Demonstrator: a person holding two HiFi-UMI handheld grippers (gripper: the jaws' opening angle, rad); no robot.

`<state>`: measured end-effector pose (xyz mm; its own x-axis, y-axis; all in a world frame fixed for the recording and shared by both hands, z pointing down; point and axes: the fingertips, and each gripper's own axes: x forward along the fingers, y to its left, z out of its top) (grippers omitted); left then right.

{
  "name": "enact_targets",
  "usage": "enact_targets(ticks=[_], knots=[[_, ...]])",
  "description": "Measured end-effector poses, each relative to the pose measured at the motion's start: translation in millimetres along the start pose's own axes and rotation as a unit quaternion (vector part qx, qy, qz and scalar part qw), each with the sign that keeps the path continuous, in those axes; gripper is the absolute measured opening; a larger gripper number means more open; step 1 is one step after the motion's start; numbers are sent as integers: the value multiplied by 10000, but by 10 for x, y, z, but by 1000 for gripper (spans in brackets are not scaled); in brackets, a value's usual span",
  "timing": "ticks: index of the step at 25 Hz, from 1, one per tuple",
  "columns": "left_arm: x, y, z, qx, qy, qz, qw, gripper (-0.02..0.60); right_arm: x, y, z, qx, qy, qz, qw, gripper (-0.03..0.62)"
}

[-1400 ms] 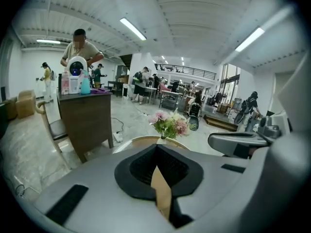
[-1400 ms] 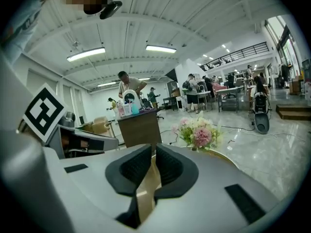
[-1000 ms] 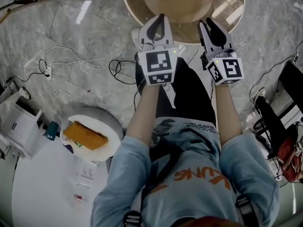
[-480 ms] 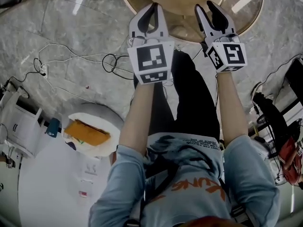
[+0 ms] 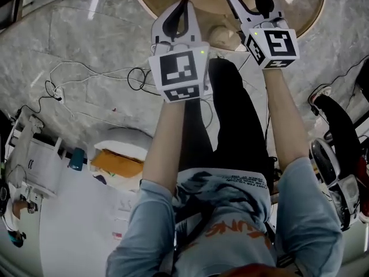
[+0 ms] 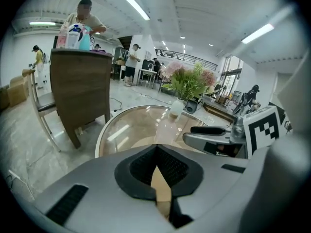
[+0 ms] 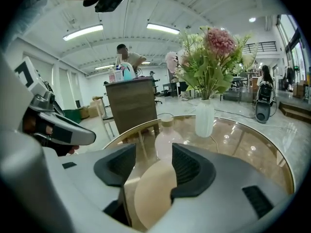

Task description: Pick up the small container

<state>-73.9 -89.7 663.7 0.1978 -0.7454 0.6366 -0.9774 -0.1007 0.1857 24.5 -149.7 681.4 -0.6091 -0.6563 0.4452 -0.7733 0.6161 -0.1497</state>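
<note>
Person's standing at a round glass tabletop [image 7: 248,142] w/ tongs in each hand, both held out front over the near edge. Left tongs [image 6: 156,147] are closed, pads tip to tip, nothing in btwn. Right tongs [image 7: 152,152] are wide open. The jaws have just been opening and nothing sits btwn the pads. Only the glass and the tan base [image 7: 150,193] under it show through the gap.

The small bottle [image 7: 167,132], frosted w/ a tan cap, stands upright on the tabletop. It's a bit ahead of the right tongs and pretty much lined up w/ the gap, not touching either pad. In the left gripper view it's ahead and slightly right of the closed tips, w/ the right tongs poking in from the right side. Further in on the glass, behind the bottle and off to one side, is a white vase [image 7: 204,118] w/ pink and green flowers [image 7: 210,52], apart from the bottle.

On the other side of the tabletop there's a brown wooden chair [image 6: 80,89] on thin metal legs. There are ppl in the bkgd too, incl. one person [image 6: 85,17] behind the chair. Head view shows a grey marble floor [image 5: 86,33] w/ cables [image 5: 135,79] strewn over it. There's also an orange thing [image 5: 118,163] on a round white surface at lower left.
</note>
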Motion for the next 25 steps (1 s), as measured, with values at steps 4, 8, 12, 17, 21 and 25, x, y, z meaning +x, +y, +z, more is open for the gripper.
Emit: enact_targets(ticks=[4, 8, 12, 17, 21, 25], knots=[[94, -19, -54, 103, 54, -114, 9999, 23, 158, -89, 22, -27, -181, -88, 9998, 245], [147, 50, -137, 290, 154, -291, 9990, 23, 381, -109, 67, -45, -329, -202, 9992, 202], [185, 44, -73, 343, 166, -374, 9986, 23, 528, -201, 198, -82, -456, -267, 9986, 183], [224, 62, 81, 365, 188, -458, 9981, 23, 664, -238, 378, -268, -465, -243, 9983, 186], [230, 56, 114, 430, 170, -503, 9977, 23, 729, -289, 360, -308, -422, -282, 9982, 180], [236, 43, 92, 438, 158, -561, 9973, 23, 759, -332, 345, -373, -456, -370, 9976, 160]])
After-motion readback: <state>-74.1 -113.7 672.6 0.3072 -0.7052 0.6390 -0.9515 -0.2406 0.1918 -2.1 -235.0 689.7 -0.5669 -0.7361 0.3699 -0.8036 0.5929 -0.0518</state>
